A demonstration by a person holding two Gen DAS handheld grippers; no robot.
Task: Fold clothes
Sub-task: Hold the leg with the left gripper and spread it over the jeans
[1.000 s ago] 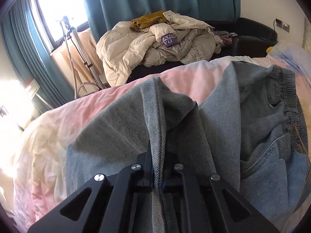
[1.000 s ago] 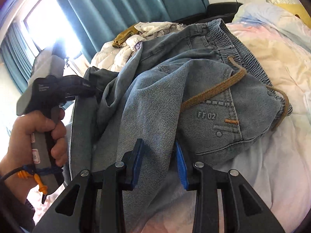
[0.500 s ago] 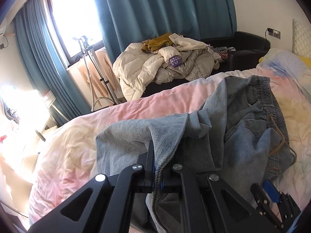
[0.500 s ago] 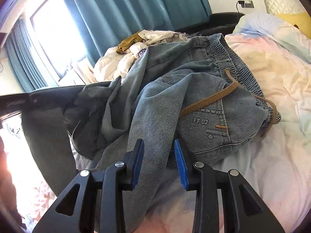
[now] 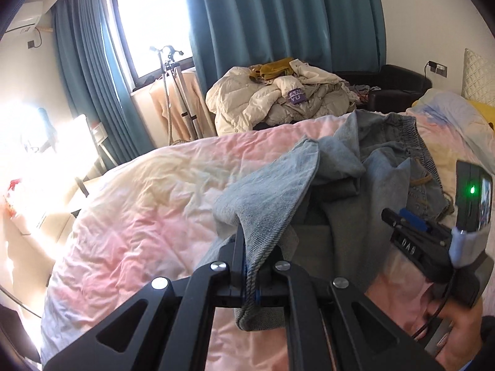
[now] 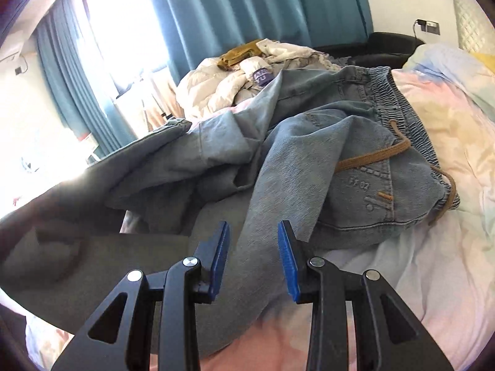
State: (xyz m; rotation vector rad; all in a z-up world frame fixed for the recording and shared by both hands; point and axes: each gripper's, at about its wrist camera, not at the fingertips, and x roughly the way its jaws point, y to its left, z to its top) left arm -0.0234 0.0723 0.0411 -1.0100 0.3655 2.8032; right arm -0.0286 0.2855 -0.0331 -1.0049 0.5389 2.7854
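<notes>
Left gripper [image 5: 251, 281]: black frame, silver screws. Right gripper [image 6: 253, 258]: black, blue ribbed pads [image 6: 287, 266], green indicator light.

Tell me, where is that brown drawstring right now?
In the right wrist view, the brown drawstring lies right of centre across the jeans, just below their elastic waistband, on the bed.

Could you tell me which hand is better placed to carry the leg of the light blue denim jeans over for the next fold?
Left. The left tool is already shut on the hem of the light blue denim jeans, lifting that leg. The right tool is open, with denim between its blue pads but not pinched.
</notes>
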